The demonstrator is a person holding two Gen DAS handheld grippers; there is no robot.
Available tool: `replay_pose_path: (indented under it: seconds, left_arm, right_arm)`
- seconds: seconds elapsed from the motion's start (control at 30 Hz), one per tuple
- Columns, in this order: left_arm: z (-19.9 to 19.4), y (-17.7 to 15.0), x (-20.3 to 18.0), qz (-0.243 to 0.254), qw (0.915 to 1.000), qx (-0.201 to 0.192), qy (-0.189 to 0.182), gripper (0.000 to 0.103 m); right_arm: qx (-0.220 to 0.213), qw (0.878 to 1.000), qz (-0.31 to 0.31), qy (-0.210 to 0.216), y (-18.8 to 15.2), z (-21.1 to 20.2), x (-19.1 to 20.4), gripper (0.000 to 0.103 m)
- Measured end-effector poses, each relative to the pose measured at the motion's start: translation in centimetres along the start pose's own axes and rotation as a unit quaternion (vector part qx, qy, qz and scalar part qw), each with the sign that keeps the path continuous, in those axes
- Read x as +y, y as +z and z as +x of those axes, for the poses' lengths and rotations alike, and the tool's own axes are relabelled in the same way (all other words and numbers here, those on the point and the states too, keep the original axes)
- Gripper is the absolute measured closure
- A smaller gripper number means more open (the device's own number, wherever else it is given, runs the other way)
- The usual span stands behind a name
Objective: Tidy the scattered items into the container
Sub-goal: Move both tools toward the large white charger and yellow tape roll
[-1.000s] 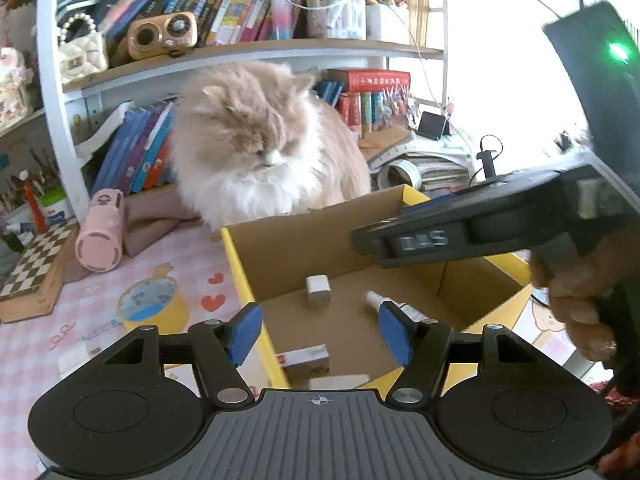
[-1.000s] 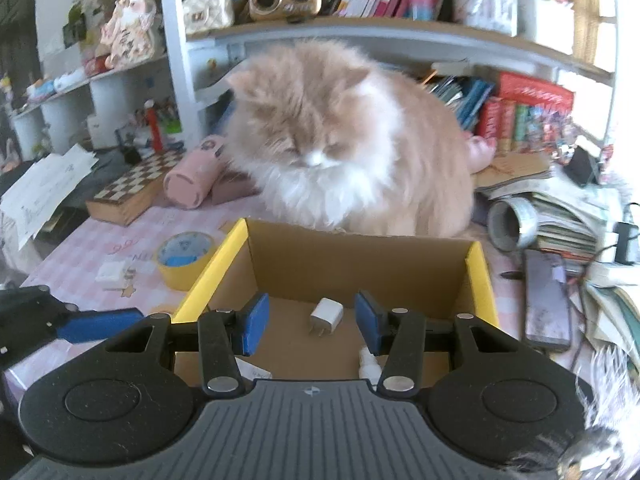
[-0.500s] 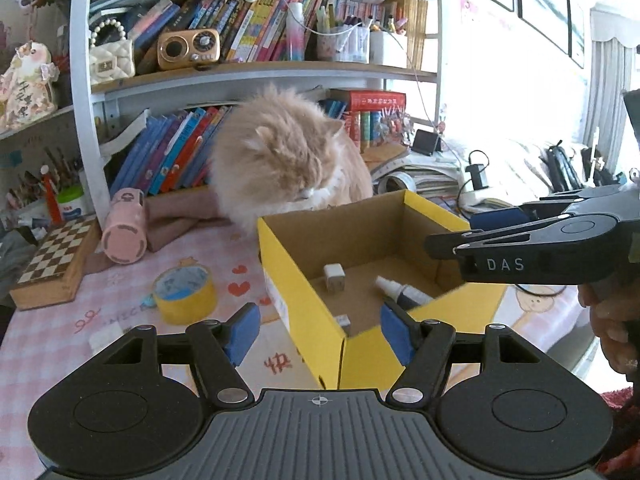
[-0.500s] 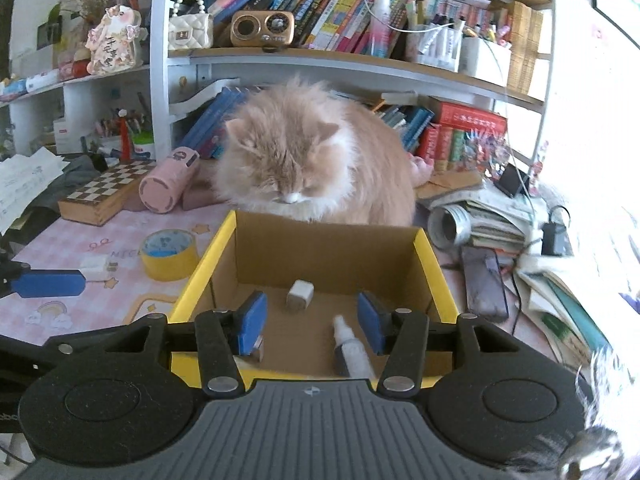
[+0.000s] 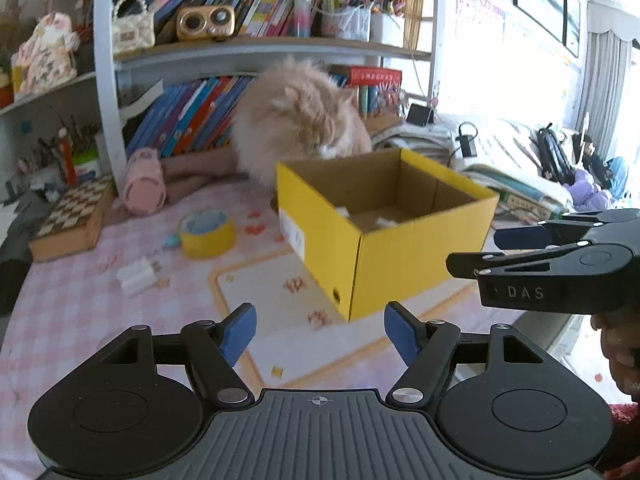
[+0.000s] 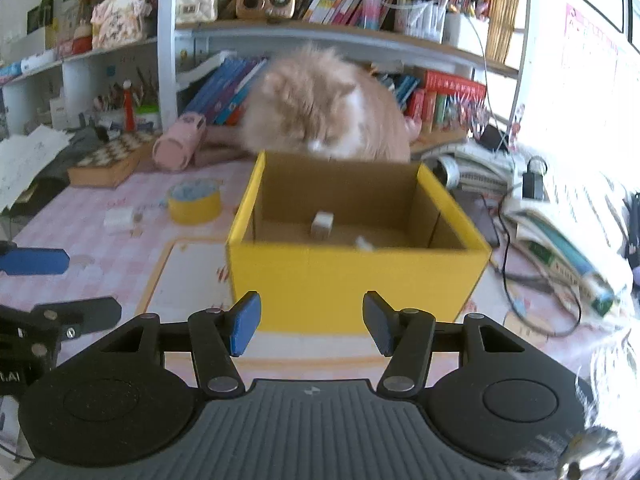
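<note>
An open yellow cardboard box (image 5: 400, 264) (image 6: 356, 280) stands on the pink checked table. Inside it I see a white charger cube (image 6: 322, 223) and the tip of a small white bottle (image 6: 364, 243). A yellow tape roll (image 5: 207, 232) (image 6: 194, 202) and a white plug (image 5: 138, 274) (image 6: 119, 217) lie on the table left of the box. My left gripper (image 5: 320, 332) is open and empty, in front of the box's near corner. My right gripper (image 6: 312, 324) is open and empty, just in front of the box's near wall; it also shows side-on in the left wrist view (image 5: 500, 248).
A fluffy orange cat (image 5: 304, 120) (image 6: 324, 108) leans over the box's far rim. A pink cylinder (image 5: 144, 182), a chessboard box (image 5: 72, 220), bookshelves, stacked papers and cables (image 6: 560, 216) surround the table. A white mat (image 5: 280, 304) lies under the box.
Both grippers have pulled back and lower from above the box, so it now looks farther away. The cat has lowered its head to the box rim. Both grippers stay open.
</note>
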State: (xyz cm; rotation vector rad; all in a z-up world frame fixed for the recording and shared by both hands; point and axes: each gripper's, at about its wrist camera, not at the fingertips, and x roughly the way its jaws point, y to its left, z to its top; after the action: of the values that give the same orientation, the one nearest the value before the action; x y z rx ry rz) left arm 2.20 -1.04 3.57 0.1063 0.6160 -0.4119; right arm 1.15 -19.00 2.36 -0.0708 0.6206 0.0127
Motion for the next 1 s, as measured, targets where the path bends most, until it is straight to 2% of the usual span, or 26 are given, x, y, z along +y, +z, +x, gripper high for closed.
replay_pose_path:
  seconds: [0.17,0.4,0.67,1.0]
  left_arm:
    - [-1.0,-1.7,0.5,-0.010,0.9997,0.018,0.010,0.030]
    - [-1.7,-3.3,1.5,-0.037,0.9973,0.047,0.041,0.030]
    - [-3.1,-4.6,2.7,-0.065,0.9943,0.055,0.065,0.026]
    - [-4.0,-5.2,3.4,-0.069,0.9931,0.054,0.079,0.024]
  right_arm:
    - [0.027,1.000,0.006,0.011,-1.5,-0.3,1.3,0.048]
    - [0.070,0.996,0.001,0.051,-2.9,0.0,2.9,0.048]
    - [0.078,0.993,-0.026,0.085,-3.4,-0.2,5.1,0.047]
    - [0.076,0.990,-0.050,0.107,-3.2,-0.3,6.9,0.045]
